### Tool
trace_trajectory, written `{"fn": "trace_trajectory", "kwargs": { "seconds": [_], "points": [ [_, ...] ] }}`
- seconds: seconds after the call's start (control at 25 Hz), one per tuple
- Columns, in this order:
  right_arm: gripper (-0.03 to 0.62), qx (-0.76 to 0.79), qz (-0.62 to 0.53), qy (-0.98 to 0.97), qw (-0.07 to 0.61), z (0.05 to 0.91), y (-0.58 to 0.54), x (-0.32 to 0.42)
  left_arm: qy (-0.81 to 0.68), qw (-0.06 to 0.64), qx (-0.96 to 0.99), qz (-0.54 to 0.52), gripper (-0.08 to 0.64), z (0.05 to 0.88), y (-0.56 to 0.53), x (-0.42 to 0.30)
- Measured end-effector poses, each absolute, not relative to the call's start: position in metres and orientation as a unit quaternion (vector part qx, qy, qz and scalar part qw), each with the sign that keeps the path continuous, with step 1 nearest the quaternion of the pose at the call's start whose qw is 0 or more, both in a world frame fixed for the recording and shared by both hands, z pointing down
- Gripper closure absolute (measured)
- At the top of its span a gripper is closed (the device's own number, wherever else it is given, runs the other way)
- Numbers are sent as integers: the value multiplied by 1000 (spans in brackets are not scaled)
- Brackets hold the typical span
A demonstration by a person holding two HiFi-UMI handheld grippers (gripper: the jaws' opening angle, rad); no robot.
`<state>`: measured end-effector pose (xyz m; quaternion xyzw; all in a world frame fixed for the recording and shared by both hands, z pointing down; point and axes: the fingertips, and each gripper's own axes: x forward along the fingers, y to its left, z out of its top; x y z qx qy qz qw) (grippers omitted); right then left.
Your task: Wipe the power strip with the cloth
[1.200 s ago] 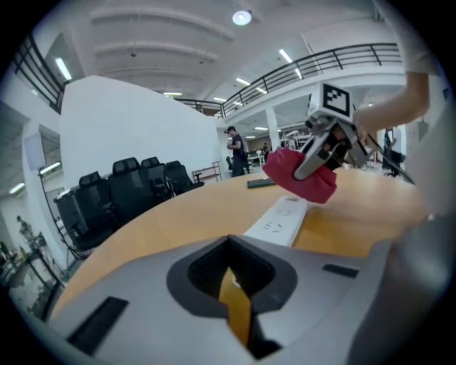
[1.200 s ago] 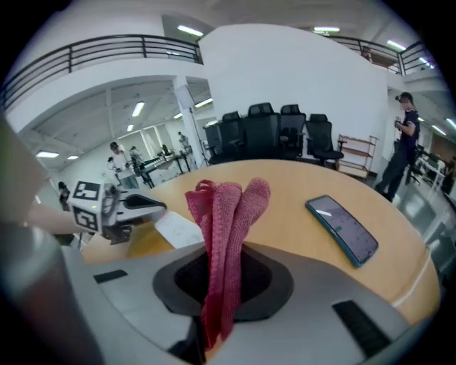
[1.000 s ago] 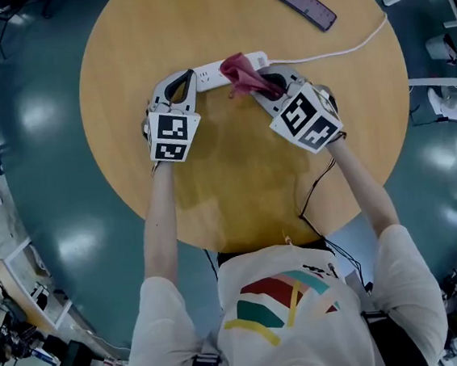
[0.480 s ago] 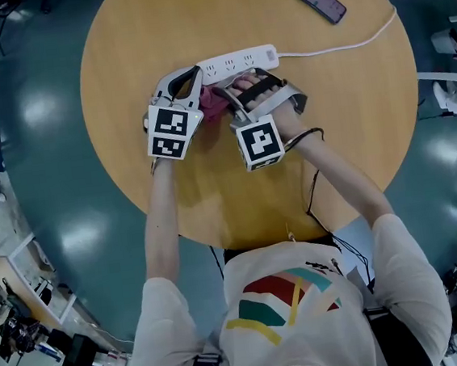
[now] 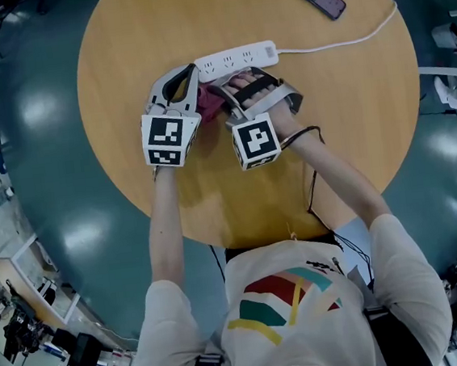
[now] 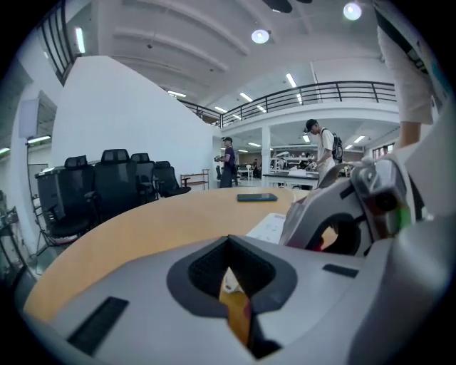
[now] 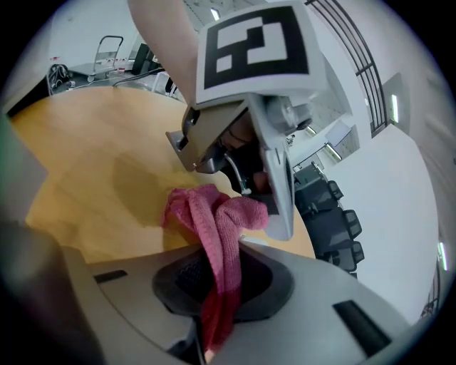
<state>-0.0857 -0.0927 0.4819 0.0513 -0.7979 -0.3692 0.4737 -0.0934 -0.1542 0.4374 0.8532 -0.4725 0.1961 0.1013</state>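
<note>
My left claw (image 5: 187,78) was pinched together on nothing, tips right by the left end of the long white plastic power strip (image 5: 236,58) on the round wooden table (image 5: 342,109). The strip's long axis ran crosswise, just beyond both claws. Next along, the pink knitted cloth (image 5: 209,103) was bunched beside the strip, not clearly on it. My right claw (image 5: 226,109) was clamped on it, pointing at the left claw. So, I judged, the wipe turned on shifting that cloth away from me onto the strip. The head view gave that layout. The right gripper view showed the clamp on the cloth but no clear strip.
</note>
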Motion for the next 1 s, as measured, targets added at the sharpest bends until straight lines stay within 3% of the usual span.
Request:
{"fn": "trace_trajectory", "kwargs": {
  "seconds": [0.36,0.68,1.0],
  "points": [
    [552,50,-368,-800,472,474,-109,-92,-443,147,858,214,526,449,-168,-87],
    [552,123,-333,-784,510,485,-130,-2,-451,103,855,235,526,457,-160,-78],
    [552,152,-341,-743,555,488,-155,67,-455,109,852,233,526,456,-159,-81]
  ]
}}
